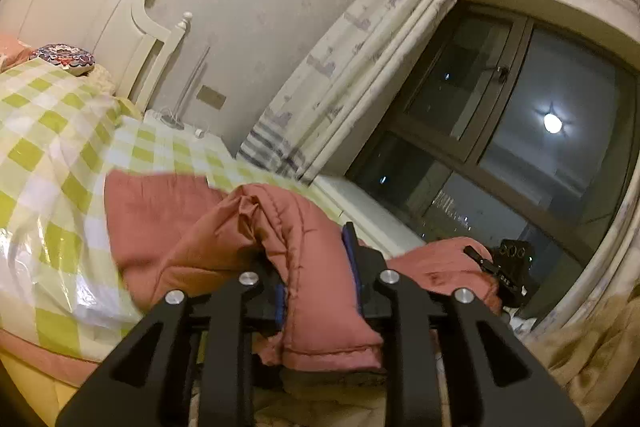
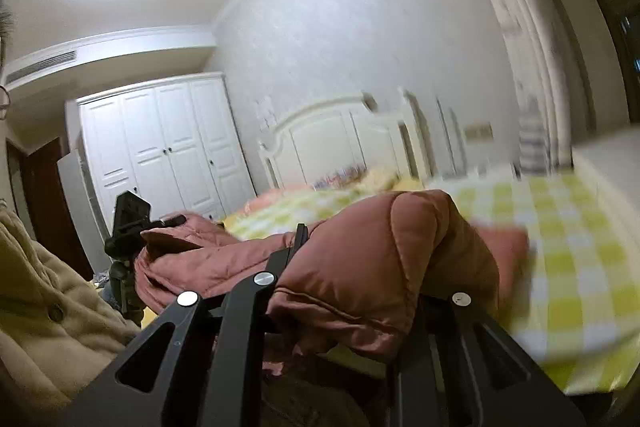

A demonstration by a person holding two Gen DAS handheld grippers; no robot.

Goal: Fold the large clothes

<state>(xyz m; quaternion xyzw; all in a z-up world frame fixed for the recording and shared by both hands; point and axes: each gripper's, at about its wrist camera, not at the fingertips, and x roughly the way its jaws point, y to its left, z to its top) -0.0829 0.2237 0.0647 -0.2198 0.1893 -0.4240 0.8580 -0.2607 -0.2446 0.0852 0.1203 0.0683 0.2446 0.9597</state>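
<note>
Above the checked bed point(image 1: 60, 131), both grippers' fingers pinch the pink padded coat point(image 1: 312, 267); no legible writing.

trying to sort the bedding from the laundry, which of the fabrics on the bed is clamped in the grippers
The pink quilted padded garment: both the left hand-held gripper and the right hand-held gripper pinch it. The green-and-white checked bed cover lies untouched beneath.

The left claw point(image 1: 320, 267) pinches a fold of the pink quilted coat point(image 1: 224, 227) above the checkered bed point(image 1: 60, 131).
</note>
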